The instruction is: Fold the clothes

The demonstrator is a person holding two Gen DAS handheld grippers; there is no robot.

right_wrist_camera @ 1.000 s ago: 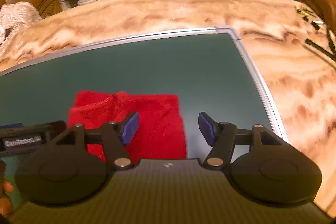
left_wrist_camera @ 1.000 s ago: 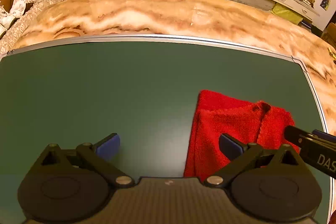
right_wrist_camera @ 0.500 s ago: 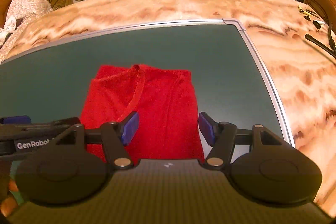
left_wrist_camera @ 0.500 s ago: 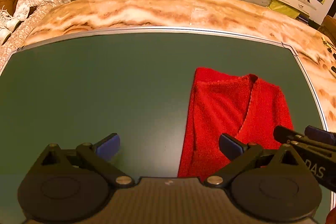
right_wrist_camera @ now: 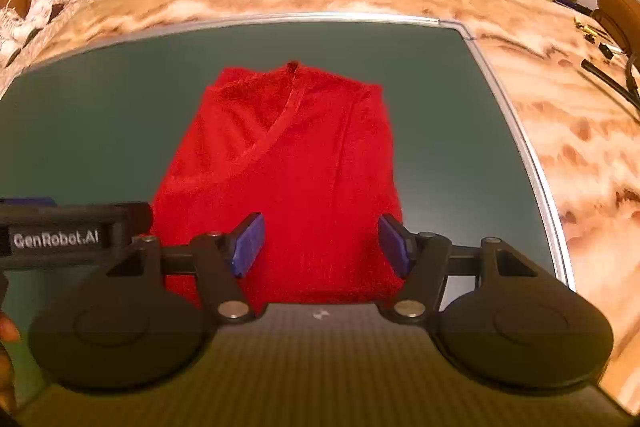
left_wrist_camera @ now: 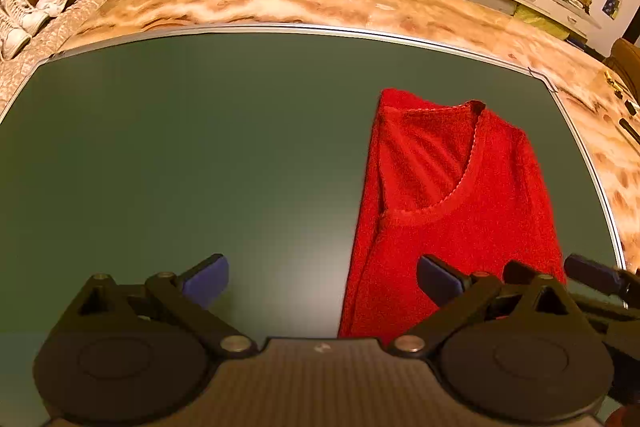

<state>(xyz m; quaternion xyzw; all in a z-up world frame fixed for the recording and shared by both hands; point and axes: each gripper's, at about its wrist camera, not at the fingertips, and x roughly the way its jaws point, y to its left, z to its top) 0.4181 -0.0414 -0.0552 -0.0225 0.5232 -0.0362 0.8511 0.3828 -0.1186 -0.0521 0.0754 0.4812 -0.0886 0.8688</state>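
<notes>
The left gripper (left_wrist_camera: 322, 279) hangs with its blue pads spread wide and nothing between them, over bare green mat (left_wrist_camera: 200, 147). The right gripper (right_wrist_camera: 321, 245) also stands wide apart, gripping nothing, above the near edge of the red garment (right_wrist_camera: 296, 167). The garment lies folded on the mat's right part, neckline at the far end, near the marble tabletop (right_wrist_camera: 580, 131).
</notes>
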